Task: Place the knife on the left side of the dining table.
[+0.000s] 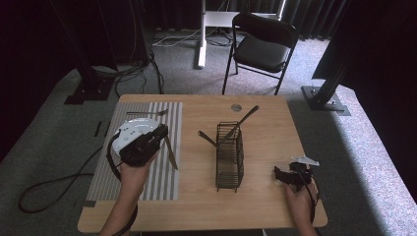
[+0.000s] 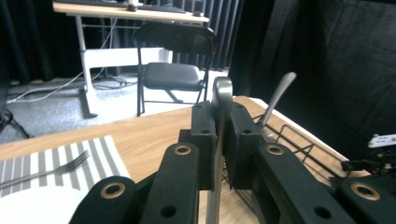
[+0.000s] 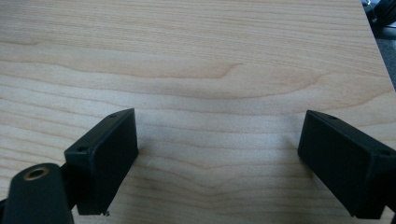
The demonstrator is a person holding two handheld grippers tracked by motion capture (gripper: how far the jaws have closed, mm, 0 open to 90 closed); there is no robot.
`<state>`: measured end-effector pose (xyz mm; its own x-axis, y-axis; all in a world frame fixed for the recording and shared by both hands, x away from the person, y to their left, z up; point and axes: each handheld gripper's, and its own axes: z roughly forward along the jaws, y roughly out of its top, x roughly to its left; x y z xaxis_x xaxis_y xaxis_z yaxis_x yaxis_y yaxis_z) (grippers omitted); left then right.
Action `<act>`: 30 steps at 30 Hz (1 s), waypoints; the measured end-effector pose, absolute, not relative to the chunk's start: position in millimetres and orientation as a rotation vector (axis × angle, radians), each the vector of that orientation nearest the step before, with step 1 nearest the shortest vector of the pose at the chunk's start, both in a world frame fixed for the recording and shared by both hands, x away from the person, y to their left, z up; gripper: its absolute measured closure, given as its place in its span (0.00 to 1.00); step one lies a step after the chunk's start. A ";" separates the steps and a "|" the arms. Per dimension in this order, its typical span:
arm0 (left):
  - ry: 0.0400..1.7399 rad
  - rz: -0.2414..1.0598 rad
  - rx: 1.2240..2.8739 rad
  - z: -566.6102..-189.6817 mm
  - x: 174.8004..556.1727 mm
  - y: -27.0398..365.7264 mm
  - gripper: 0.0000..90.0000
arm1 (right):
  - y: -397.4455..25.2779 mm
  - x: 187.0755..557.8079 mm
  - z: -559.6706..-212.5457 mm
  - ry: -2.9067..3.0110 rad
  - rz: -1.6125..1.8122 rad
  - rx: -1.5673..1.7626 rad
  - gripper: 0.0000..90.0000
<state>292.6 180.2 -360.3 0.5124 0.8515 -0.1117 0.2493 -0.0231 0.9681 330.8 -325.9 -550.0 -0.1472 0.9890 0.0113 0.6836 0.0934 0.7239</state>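
surface: pale wooden tabletop [image 1: 275,123], carries everything here
mat: grey and white striped placemat [image 1: 172,118] on the left part of the surface, a silver fork [image 1: 147,113] lying across its far end
plate: round white plate [image 1: 129,131] on the mat, right under the left hand
basket: black wire cutlery basket [image 1: 229,157] mid-surface, long axis running away from the person, already has two metal utensils leaning in its far end
left gripper [image 1: 156,135]: fingers [image 2: 203,135] closed tight on a silver table knife [image 1: 170,153], handle poking up between them in the left gripper view, blade trailing back toward the person in the high view
right gripper [image 1: 279,175]: fingers [image 3: 105,154] spread wide, holding nothing, parked on bare wood at the near right
key relation: basket sits to the right of the knife, clear wood between them, so the left hand is the one for the drop imo
in the way: those two leaning utensils crowd the far end, near end looks free, wire rim could catch the tip
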 end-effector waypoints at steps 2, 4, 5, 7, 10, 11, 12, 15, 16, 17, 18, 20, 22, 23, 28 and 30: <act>0.994 0.636 1.553 -366.9 294.7 182.8 0.93 | -325.7 330.7 -549.9 1.888 0.820 1.640 0.13; 1.010 0.634 1.547 -374.3 297.6 184.6 0.93 | -325.8 330.7 -550.0 1.889 0.818 1.639 0.13; 1.023 0.636 1.542 -378.0 299.2 185.6 0.93 | -325.8 330.7 -550.0 1.889 0.818 1.639 0.13; 1.039 0.620 1.539 -384.5 303.5 187.3 0.93 | -325.9 330.7 -549.9 1.890 0.817 1.639 0.13; 1.056 0.620 1.535 -390.8 309.5 188.0 0.93 | -325.9 330.7 -549.9 1.890 0.817 1.638 0.13; 1.059 0.616 1.533 -392.2 311.6 188.2 0.93 | -325.9 330.7 -549.9 1.890 0.817 1.639 0.13; 1.062 0.623 1.537 -393.2 313.6 187.3 0.93 | -325.9 330.7 -549.9 1.890 0.817 1.639 0.13; 1.067 0.625 1.536 -396.4 318.3 187.0 0.93 | -325.8 330.7 -549.9 1.889 0.818 1.640 0.13; 1.081 0.646 1.538 -399.1 321.2 186.0 0.93 | -325.8 330.7 -549.9 1.889 0.819 1.640 0.13; 1.081 0.646 1.538 -399.1 321.2 186.0 0.93 | -325.8 330.7 -549.9 1.889 0.819 1.640 0.13; 1.094 0.650 1.532 -402.5 324.2 185.8 0.93 | -325.7 330.6 -549.8 1.889 0.818 1.641 0.13; 1.102 0.643 1.522 -406.4 326.9 186.2 0.93 | -325.7 330.6 -549.8 1.889 0.818 1.641 0.13; 1.108 0.632 1.516 -408.2 328.1 186.8 0.93 | -325.8 330.7 -549.9 1.889 0.818 1.639 0.13; 1.115 0.631 1.510 -411.6 329.2 187.3 0.93 | -325.8 330.6 -549.8 1.889 0.818 1.641 0.13; 1.126 0.629 1.504 -411.8 327.1 190.6 0.93 | -325.7 330.6 -549.8 1.889 0.818 1.641 0.13; 1.128 0.629 1.503 -412.0 324.6 192.4 0.93 | -325.7 330.6 -549.9 1.889 0.818 1.641 0.13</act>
<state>324.6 192.4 -412.0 0.4053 0.8953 -0.1848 0.3132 0.0539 0.9481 330.6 -325.7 -549.9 -0.1452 0.9893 0.0132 0.6863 0.0911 0.7216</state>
